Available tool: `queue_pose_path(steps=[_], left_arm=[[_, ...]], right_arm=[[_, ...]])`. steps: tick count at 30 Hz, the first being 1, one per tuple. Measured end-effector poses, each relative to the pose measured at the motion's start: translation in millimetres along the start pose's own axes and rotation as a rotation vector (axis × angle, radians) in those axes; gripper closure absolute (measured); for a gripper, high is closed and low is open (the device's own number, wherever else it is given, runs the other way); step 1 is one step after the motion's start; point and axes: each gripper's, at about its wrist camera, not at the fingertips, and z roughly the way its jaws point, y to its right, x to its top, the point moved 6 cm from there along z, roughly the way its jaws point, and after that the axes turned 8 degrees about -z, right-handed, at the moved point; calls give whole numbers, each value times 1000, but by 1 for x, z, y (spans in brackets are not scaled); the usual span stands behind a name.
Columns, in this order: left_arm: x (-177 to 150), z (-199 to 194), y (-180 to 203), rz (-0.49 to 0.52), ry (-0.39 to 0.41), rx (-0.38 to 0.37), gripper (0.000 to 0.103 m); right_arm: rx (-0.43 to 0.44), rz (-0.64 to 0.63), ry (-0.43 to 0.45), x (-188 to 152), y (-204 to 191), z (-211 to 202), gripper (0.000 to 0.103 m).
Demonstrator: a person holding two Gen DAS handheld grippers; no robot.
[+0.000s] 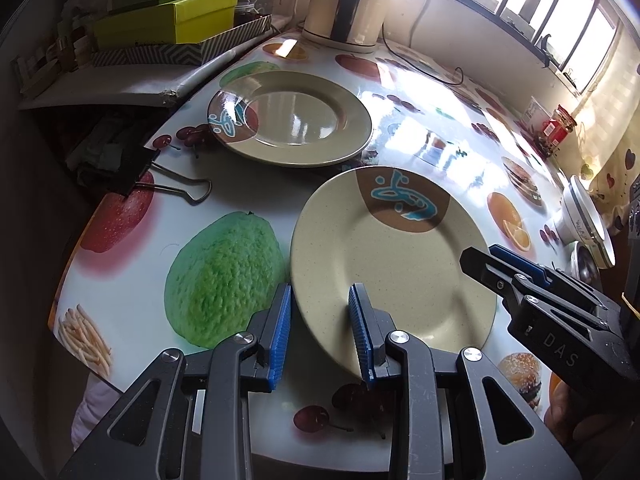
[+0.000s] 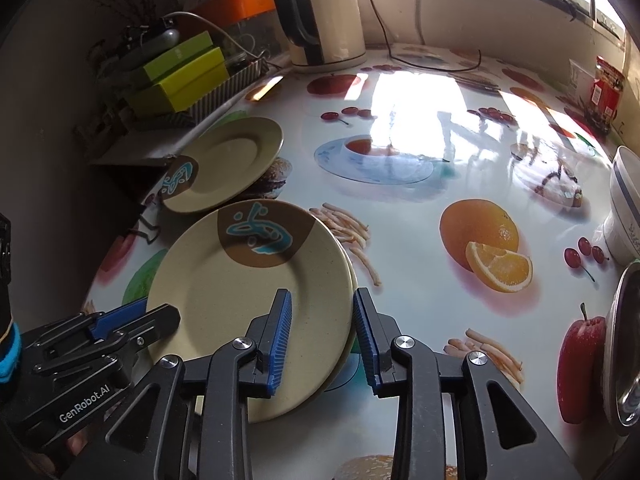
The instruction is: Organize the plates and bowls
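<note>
A beige plate with a brown and blue mark [image 1: 394, 256] [image 2: 248, 292] lies near the table's front edge, on top of a second plate whose rim shows under it. My left gripper [image 1: 320, 330] is open, its fingers straddling the plate's left rim. My right gripper [image 2: 322, 336] is open, its fingers straddling the right rim. A second beige plate [image 1: 290, 118] [image 2: 226, 162] lies farther back on the left. White bowls [image 1: 586, 220] [image 2: 626, 208] and a steel bowl [image 2: 624, 344] sit at the right edge.
The fruit-print table [image 2: 420, 208] carries a kettle [image 1: 346, 0] with its cord at the back. Green boxes [image 1: 168, 20] are stacked on a shelf at back left. A binder clip [image 1: 160, 180] lies left of the plates. A red jar [image 2: 608, 88] stands far right.
</note>
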Motion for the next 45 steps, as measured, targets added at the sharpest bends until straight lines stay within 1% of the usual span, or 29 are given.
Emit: queue_pose_path(steps=[1,4,5,13,17,24,29,38,45], left_arm=[[0,0,0,0,0,-2,72],[1,-2,-1,-4,5,-9,64],[1,-2,-1,-5,6,-12,64],[10,-8,-5,-13,23,-23,64],[24,-13,-12,-31,41,-30,64],[51,-16,-28,-51,75,-12,64],[72,-13,-40,-84,85,-7,64],[105,4,-62,-144,84,7,64],[122,16,-74,-153,81,27,64]], right_arm=[[1,-1,0,1,0,0,69],[0,-7,1,0,-2,1,65],[0,-8,2,0,-2,1,64],[-6,-11,25,10,-2,-6,61],[-5,-19,41,23,-4,-10,59],[9,-36,62,51,-12,-8,59],[10,-49,61,71,-17,3,59],[34,-22,39,104,-15,30,59],[43,-30,12,119,-19,54,59]])
